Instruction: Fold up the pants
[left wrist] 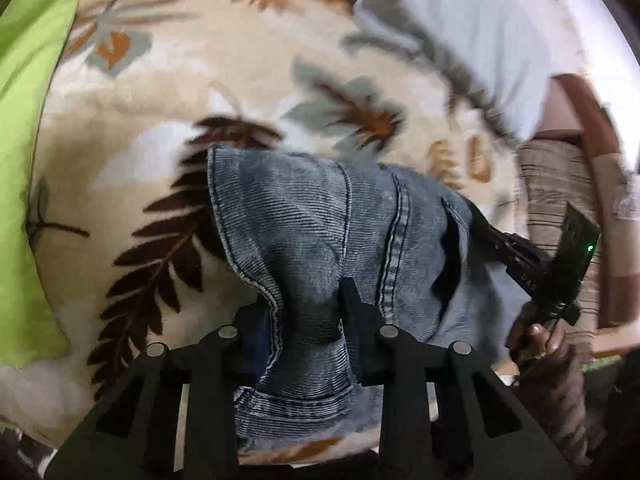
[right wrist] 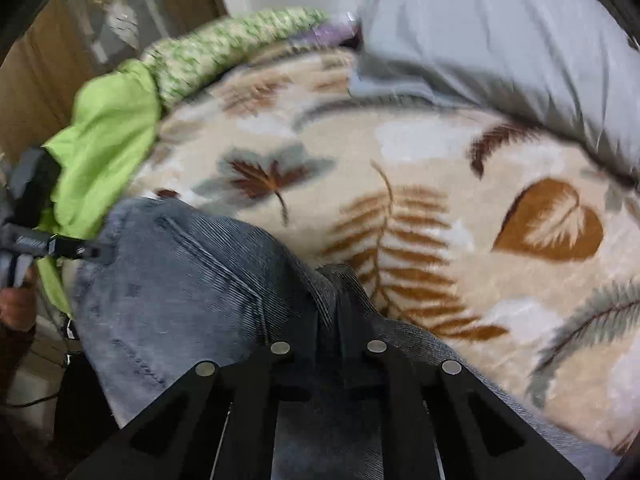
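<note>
The pants (left wrist: pixel 312 216) are blue-grey denim, bunched and partly lifted over a leaf-patterned blanket (left wrist: pixel 168 92). My left gripper (left wrist: pixel 308 304) is shut on a hemmed fold of the denim, which is gathered between its fingers. In the right wrist view the pants (right wrist: pixel 180 280) fill the lower left. My right gripper (right wrist: pixel 336 292) is shut on a ridge of the denim, its fingers almost touching. The right gripper (left wrist: pixel 520 256) also shows in the left wrist view, held by a hand, its fingers reaching into the cloth's right edge. The left gripper (right wrist: pixel 60 248) shows at the left of the right wrist view.
A lime-green cloth (left wrist: pixel 28 120) lies along the blanket's left side, next to a green-and-white patterned roll (right wrist: pixel 224 36). A pale grey pillow (right wrist: pixel 500 48) lies at the far right. A striped cloth (left wrist: pixel 560 184) and a wooden frame (left wrist: pixel 596 128) stand at the right edge.
</note>
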A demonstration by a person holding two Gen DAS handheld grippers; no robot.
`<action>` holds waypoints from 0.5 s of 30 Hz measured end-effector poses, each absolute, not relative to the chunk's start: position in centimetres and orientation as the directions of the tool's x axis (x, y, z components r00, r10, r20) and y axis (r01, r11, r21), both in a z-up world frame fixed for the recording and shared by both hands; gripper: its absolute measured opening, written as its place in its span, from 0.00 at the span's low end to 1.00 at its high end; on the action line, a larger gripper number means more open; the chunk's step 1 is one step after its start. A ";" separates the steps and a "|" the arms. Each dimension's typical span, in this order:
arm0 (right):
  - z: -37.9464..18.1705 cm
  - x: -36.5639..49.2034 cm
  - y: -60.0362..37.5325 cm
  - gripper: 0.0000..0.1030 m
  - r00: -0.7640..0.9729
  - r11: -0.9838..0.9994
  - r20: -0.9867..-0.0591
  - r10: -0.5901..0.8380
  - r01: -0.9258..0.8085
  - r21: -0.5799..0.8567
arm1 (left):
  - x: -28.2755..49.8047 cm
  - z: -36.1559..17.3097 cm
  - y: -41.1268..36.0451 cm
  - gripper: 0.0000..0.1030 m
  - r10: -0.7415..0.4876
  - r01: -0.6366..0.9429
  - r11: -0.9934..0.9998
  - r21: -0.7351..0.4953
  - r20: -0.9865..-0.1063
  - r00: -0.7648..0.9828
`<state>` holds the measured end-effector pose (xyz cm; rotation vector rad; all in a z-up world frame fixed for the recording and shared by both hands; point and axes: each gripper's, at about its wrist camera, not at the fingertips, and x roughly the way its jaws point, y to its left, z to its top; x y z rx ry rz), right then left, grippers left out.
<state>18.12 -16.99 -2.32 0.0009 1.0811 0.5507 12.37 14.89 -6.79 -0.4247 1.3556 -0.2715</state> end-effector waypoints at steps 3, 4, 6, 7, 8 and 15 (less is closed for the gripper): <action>-4.4 18.5 -15.9 0.09 0.346 0.888 -0.867 0.358 -0.414 0.202 | 12.7 -7.3 15.0 0.29 -0.413 -0.090 0.896 -0.434 -0.891 0.189; -4.2 18.4 -16.0 0.14 0.355 0.896 -0.866 0.353 -0.394 0.204 | 12.7 -7.0 15.1 0.29 -0.410 -0.099 0.896 -0.432 -0.893 0.187; -3.3 18.3 -16.4 0.23 0.369 0.909 -0.862 0.347 -0.360 0.212 | 12.4 -6.3 15.0 0.30 -0.394 -0.109 0.902 -0.419 -0.899 0.191; -2.8 18.0 -16.8 0.24 0.381 0.913 -0.859 0.342 -0.350 0.209 | 12.0 -5.7 15.1 0.31 -0.385 -0.114 0.904 -0.412 -0.900 0.204; -2.0 17.5 -17.4 0.24 0.397 0.916 -0.851 0.345 -0.338 0.214 | 11.5 -5.0 15.2 0.33 -0.381 -0.112 0.904 -0.412 -0.898 0.222; 2.2 9.9 -23.8 0.37 0.468 0.876 -0.741 0.482 -0.256 0.408 | 5.1 -0.8 14.9 0.58 -0.413 -0.087 0.879 -0.469 -0.840 0.352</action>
